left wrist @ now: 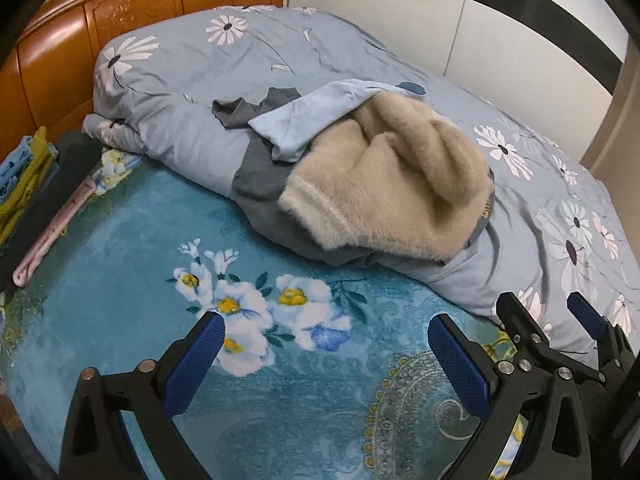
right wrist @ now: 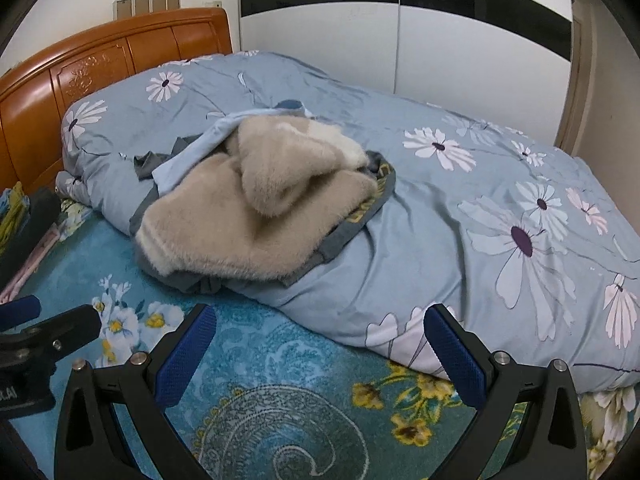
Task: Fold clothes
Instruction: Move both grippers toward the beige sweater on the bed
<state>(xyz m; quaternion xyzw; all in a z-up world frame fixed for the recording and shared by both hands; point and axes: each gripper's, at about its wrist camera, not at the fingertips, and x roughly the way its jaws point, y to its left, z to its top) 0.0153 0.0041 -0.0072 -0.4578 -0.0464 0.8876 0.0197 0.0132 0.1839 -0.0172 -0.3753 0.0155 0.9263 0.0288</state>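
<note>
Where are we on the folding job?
Done: a stack of folded clothes sits by the headboard. In hand: nothing; left gripper and right gripper hover with jaws open over the teal blanket. Left: the unfolded pile, beige fleece garment on top, on the duvet.

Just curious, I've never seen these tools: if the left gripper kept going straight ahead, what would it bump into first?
Probably the fluffy beige garment heaped on the folded quilt. The left gripper is open over the teal blanket; depth is hard to judge.
</note>
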